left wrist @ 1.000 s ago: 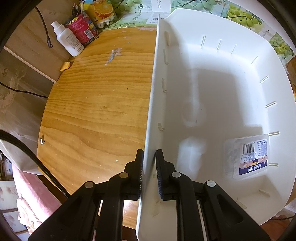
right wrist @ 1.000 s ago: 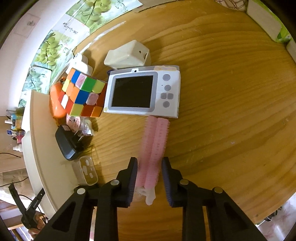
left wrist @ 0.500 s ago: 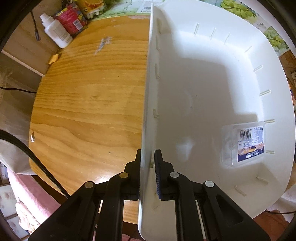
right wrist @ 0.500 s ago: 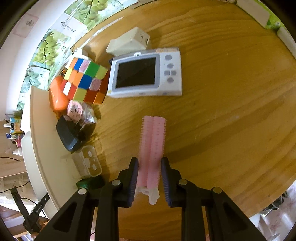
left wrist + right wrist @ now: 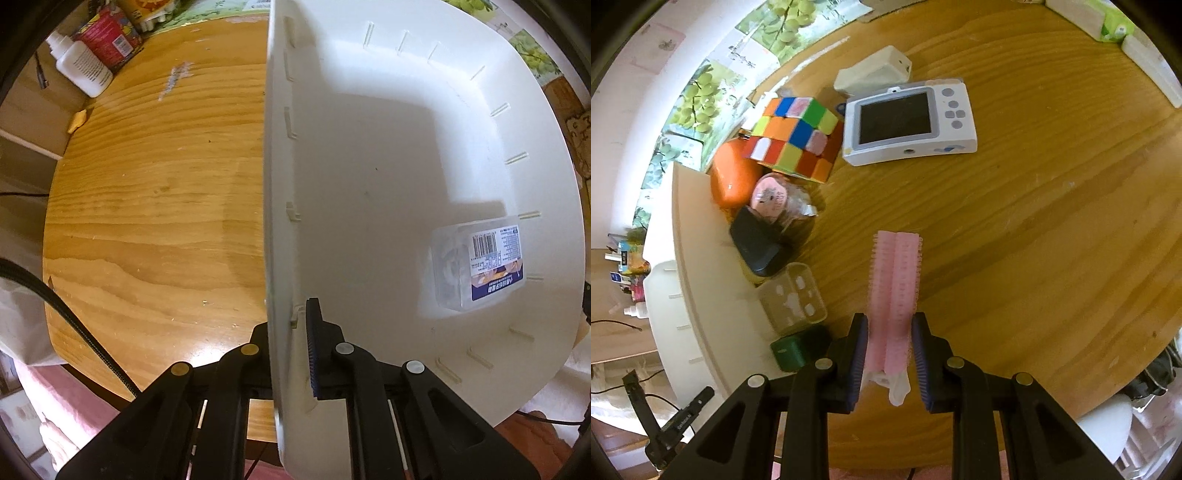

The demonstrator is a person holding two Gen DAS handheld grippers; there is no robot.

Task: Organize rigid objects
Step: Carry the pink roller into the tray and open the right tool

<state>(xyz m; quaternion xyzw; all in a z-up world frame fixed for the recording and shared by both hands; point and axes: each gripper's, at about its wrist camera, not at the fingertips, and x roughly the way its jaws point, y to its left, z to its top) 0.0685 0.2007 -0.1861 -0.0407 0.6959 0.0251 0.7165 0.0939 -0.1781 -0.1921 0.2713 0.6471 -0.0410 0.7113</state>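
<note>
My right gripper clenched on pink hair-roller clip between both fingers, my left gripper pinching white bin wall

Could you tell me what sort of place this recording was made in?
Probably a room in a home: a round wooden table with household clutter, such as a puzzle cube and a small camera, and a grape-print cloth beside it.

Warm indoor light, soft shadows, sharp centres, fisheye bending, dark vignetted corners
</note>
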